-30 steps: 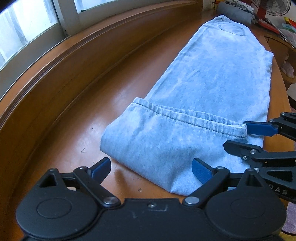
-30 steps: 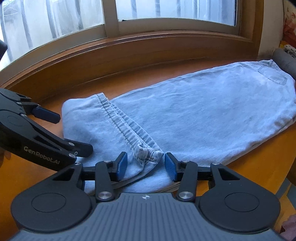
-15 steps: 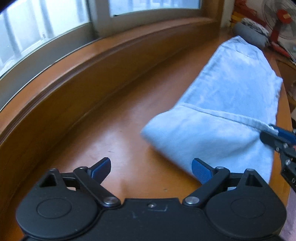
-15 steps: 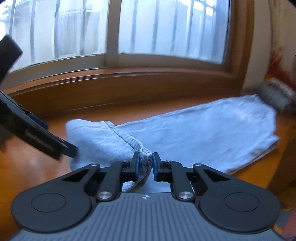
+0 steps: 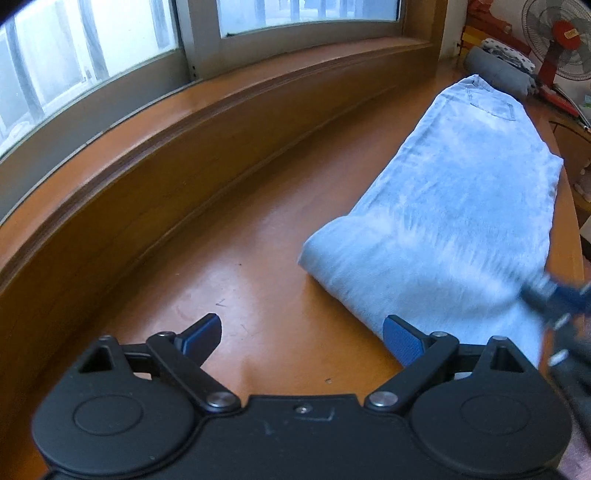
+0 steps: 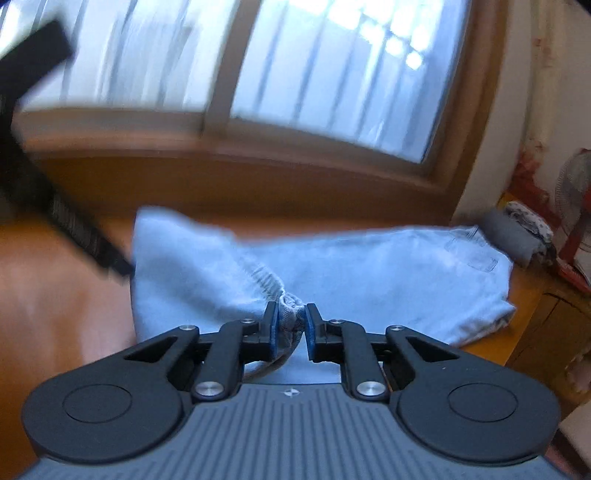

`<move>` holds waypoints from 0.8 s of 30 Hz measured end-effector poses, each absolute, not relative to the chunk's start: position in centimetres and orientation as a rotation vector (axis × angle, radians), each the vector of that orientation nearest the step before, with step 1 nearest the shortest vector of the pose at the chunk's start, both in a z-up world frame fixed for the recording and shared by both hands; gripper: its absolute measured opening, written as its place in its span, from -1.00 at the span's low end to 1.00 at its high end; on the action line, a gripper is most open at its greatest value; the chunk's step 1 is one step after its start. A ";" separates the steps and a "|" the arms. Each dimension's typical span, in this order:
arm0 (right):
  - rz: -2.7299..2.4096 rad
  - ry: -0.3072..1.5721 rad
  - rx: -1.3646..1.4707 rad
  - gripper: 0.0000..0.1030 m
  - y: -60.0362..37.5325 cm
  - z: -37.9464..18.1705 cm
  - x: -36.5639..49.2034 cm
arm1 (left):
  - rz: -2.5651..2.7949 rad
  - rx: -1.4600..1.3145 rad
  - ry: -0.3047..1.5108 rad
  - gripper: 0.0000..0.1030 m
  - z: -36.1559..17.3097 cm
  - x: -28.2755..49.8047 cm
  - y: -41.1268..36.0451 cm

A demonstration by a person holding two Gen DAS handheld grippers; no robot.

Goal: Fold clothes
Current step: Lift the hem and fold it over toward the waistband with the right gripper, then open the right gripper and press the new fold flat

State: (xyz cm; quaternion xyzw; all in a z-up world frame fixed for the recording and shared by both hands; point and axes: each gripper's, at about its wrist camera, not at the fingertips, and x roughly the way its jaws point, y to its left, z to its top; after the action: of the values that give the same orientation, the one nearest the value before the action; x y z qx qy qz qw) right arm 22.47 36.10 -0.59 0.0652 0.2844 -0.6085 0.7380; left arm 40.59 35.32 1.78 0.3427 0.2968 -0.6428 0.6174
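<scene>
Pinching the stitched hem corner of the light-blue jeans (image 6: 369, 273), the right claw (image 6: 291, 326) has just been closing, and its pads now clench the denim between them. The jeans lie along the wooden desk (image 5: 221, 266) below the window (image 5: 306, 14), the waist end far off beside a grey roll (image 6: 509, 236) (both soft with blur). Spread wide over bare wood, the left claw (image 5: 301, 338) holds nothing. From its camera the right claw is only a dark smear, cut off at the frame edge.
</scene>
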 end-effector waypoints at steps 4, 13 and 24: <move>-1.294 0.718 0.205 -0.41 34.7 -2.7 21.9 | -1.484 0.794 0.695 0.82 1.5 40.2 35.4; -0.984 0.569 0.217 -0.21 30.2 3.8 21.2 | -1.454 0.729 0.754 0.82 1.6 40.7 36.3; -0.530 0.752 0.472 -0.22 15.6 -0.3 22.3 | -1.446 0.737 0.687 0.82 3.9 40.3 34.4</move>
State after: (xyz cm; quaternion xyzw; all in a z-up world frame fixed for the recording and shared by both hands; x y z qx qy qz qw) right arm 22.29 15.62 -0.35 0.2258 0.3592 -0.2536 0.8693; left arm 40.32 34.42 3.93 0.3225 0.3008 -0.6329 0.6363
